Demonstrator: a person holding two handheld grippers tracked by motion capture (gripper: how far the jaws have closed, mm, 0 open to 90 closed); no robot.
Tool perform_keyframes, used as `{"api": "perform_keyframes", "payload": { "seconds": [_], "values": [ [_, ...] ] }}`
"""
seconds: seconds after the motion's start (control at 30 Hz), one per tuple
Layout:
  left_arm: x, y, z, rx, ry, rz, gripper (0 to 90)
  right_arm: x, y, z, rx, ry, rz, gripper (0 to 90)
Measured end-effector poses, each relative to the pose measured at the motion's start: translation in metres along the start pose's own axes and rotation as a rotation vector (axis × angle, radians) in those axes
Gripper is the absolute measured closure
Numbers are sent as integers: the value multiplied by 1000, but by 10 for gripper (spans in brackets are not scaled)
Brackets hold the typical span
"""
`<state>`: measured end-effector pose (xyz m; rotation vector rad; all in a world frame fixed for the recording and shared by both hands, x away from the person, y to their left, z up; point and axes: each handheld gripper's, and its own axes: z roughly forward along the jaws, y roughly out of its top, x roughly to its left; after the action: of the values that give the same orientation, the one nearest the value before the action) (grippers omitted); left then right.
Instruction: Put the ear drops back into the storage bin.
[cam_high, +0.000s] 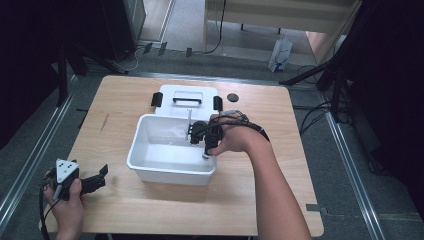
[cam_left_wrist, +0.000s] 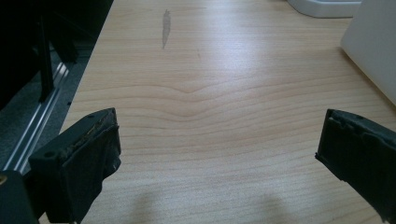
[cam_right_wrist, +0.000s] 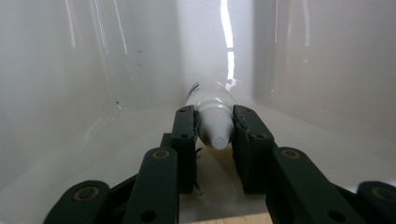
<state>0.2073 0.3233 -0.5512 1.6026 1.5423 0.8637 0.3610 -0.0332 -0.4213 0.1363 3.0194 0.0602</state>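
A white plastic bin (cam_high: 150, 167) stands in the middle of the wooden table (cam_high: 280, 190). My right gripper (cam_high: 196, 132) reaches into the bin from its right side. In the right gripper view, that gripper (cam_right_wrist: 215, 133) is shut on the capped neck of a small white bottle (cam_right_wrist: 212, 100), which points away toward a bin corner, cap toward the camera. My left gripper (cam_high: 101, 177) sits low over the table's near left corner, held by a hand. Its jaws stand wide apart over bare wood (cam_left_wrist: 217, 149), with nothing between them.
The bin's white lid (cam_high: 187, 91), with a black handle and two black latches, lies flat just behind the bin. A small black round object (cam_high: 232, 97) sits on the table to its right. The bin's wall (cam_left_wrist: 373, 51) rises to the right of my left gripper.
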Motion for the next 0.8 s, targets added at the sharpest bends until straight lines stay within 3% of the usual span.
{"api": "perform_keyframes", "payload": {
  "seconds": [0.43,0.8],
  "values": [
    [0,0,0,-1,0,1,3,1,4,20,35,-19,-5,718],
    [0,0,0,1,0,4,3,-2,5,21,44,18,22,716]
  ]
}}
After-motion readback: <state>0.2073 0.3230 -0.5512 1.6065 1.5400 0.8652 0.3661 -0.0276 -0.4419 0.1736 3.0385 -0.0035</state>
